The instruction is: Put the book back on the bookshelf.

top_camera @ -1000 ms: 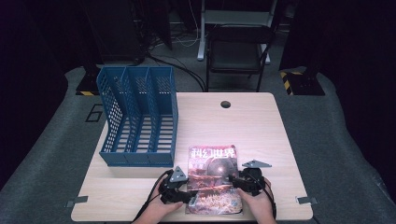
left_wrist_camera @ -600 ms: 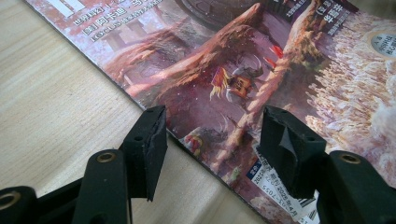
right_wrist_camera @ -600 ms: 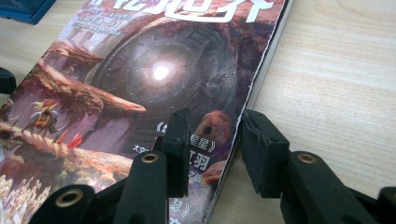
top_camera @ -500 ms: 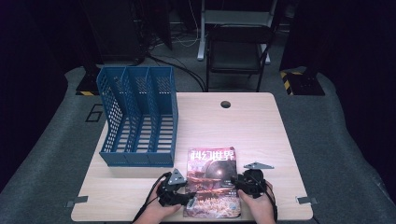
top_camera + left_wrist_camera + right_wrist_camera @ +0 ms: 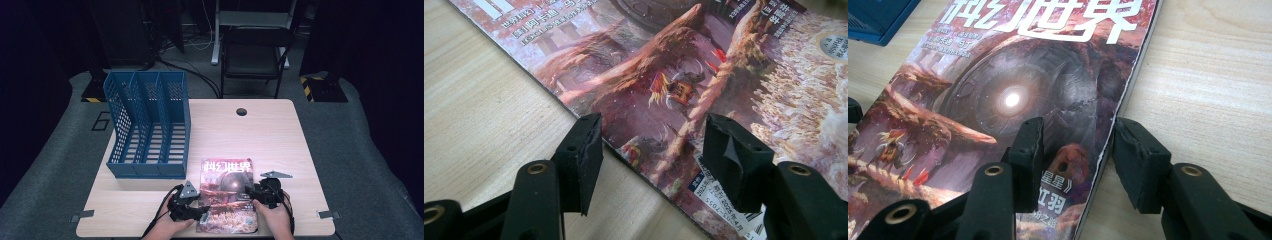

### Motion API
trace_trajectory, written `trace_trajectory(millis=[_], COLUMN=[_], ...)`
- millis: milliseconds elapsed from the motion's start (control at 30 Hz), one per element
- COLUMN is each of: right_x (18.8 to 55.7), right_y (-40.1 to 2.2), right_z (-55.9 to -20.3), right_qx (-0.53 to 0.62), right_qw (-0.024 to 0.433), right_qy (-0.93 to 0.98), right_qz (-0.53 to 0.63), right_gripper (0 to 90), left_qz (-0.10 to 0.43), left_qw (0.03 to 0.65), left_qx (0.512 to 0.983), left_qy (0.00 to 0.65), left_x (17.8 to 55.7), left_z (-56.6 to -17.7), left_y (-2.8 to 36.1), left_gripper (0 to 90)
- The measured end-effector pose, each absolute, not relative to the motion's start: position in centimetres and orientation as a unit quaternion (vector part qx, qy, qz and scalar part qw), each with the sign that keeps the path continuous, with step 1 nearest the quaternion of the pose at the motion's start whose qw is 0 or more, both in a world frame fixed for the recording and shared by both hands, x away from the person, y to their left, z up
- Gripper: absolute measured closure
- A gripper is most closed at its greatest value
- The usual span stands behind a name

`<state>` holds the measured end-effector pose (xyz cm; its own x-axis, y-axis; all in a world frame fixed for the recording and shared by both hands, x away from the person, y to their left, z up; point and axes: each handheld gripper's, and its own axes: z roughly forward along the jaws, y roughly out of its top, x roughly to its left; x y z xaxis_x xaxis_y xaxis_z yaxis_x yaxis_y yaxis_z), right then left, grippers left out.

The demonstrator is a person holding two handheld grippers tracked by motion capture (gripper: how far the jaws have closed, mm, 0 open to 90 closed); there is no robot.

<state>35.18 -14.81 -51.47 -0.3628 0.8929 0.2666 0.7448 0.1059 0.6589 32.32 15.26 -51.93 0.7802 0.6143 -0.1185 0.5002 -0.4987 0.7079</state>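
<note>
Wood table (image 5: pixel 280 135) seen, blue rack (image 5: pixel 147 125) on it. Magazine (image 5: pixel 227 192) laid flat, not yet lifted. Left gripper (image 5: pixel 651 150) and right gripper (image 5: pixel 1075 150) held open across magazine edges; nothing gripped. Lifting likely left.

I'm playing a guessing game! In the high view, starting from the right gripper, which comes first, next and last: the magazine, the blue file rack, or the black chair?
1. Magazine: right under the right gripper, at the table's near edge.
2. Blue file rack: farther back, on the table's left side.
3. Black chair: farthest, on the floor beyond the table's far edge.
</note>
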Motion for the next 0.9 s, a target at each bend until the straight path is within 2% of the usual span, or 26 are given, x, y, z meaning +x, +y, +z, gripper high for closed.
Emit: trace_trajectory(millis=[500,900], right_x=[35.2,34.3], right_y=[-14.9,-14.6], right_z=[-51.2,-48.9], right_qx=[0.570,0.533], right_qw=[0.084,0.079], right_qy=[0.720,0.716], right_qz=[0.387,0.444], right_gripper=[53.9,55.8], left_qz=[0.074,0.076], left_qw=[0.384,0.386], left_qx=[0.863,0.861], left_qy=[0.321,0.321], left_x=[32.2,32.2], left_z=[-52.0,-52.0], left_y=[15.2,15.3], left_gripper=[40.0,39.5])
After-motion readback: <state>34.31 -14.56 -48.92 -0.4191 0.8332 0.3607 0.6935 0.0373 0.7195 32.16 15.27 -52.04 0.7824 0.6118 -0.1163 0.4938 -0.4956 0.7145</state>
